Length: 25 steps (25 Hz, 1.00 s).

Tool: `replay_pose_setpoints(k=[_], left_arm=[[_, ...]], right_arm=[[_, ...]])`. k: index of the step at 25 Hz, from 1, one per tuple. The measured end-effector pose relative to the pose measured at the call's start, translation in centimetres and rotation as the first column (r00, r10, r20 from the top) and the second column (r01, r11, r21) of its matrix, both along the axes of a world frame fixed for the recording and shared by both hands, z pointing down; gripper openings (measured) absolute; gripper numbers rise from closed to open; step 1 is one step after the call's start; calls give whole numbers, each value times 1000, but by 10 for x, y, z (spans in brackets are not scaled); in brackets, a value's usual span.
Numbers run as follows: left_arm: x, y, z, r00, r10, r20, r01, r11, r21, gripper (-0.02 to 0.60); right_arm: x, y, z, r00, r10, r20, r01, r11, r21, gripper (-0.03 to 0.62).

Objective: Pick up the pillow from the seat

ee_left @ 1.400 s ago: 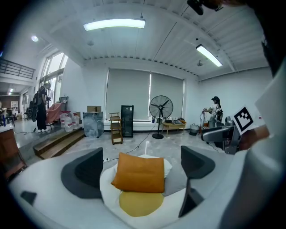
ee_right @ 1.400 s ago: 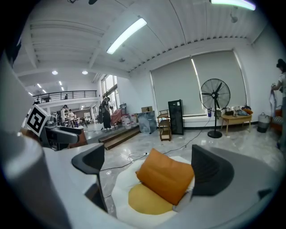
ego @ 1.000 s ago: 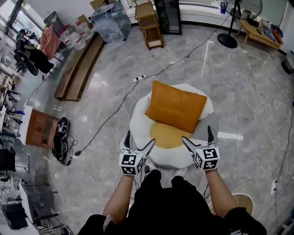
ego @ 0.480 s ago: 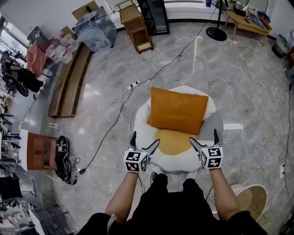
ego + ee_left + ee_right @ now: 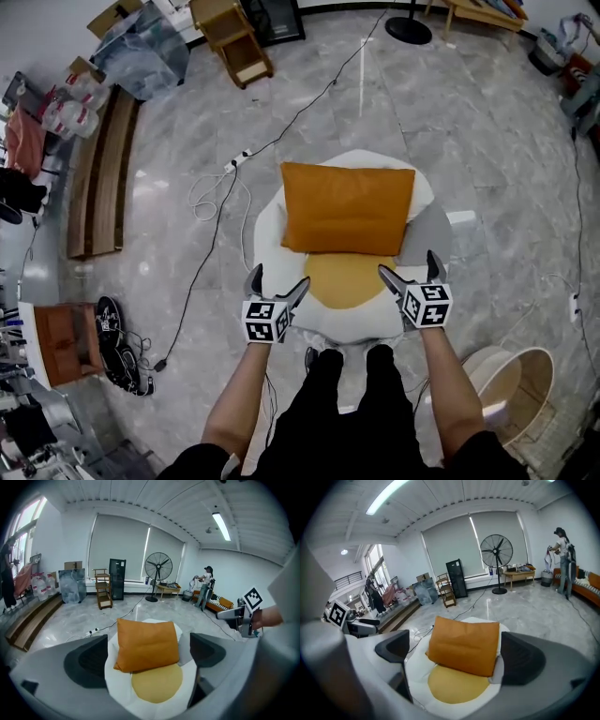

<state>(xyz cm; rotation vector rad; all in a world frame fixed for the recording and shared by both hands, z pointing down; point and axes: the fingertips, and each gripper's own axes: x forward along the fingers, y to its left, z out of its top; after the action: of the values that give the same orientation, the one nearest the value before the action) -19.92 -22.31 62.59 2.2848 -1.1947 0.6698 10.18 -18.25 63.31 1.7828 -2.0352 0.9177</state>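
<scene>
While the left hand-held gripper [image 5: 278, 277] and the right hand-held gripper [image 5: 408, 264] are held side by side over the near edge of the seat [image 5: 347, 323], the pillow [image 5: 347, 208] is left untouched on the far half of it. The pillow is orange and roughly rectangular, and its near edge is laid over the rim of a round yellow patch [image 5: 349, 279] at the middle of the white, rounded seat. The jaws of the left hand-held gripper are spread wide, and nothing is gripped between them; in the left gripper view the pillow and the yellow patch are framed in the gap, well clear of both jaws. The jaws of the right hand-held gripper are likewise spread wide and nothing is held by them; the same pillow is seen between them in the right gripper view, without contact. The left one is placed at the seat's near left edge and the right one at its near right edge, with the yellow patch between the two. The seat is set on a grey marbled floor [image 5: 487, 169], and a cable [image 5: 211, 192] is looped on the floor just to the seat's left. A fan [image 5: 158, 568] is seen standing far behind the seat in the left gripper view.
</scene>
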Motion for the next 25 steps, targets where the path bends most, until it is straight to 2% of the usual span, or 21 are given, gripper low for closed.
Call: replay_pose_setpoints(k=[4, 10, 18, 23, 25], left_arm=[[-7, -18, 43, 999, -42, 0, 42, 998, -36, 538], [-5, -50, 107, 999, -25, 43, 29, 996, -87, 538], [3, -103, 198, 997, -11, 82, 20, 994, -112, 538], [6, -129, 246, 995, -19, 95, 30, 992, -119, 538], [4, -140, 265, 994, -52, 98, 64, 991, -122, 538]], right_arm=[[10, -12, 56, 995, 51, 83, -45, 996, -72, 589], [25, -28, 128, 993, 35, 113, -17, 988, -154, 589], [59, -76, 228, 988, -16, 156, 44, 983, -178, 589], [78, -97, 287, 972, 16, 236, 34, 978, -205, 589], [83, -103, 310, 966, 42, 256, 18, 974, -226, 589]])
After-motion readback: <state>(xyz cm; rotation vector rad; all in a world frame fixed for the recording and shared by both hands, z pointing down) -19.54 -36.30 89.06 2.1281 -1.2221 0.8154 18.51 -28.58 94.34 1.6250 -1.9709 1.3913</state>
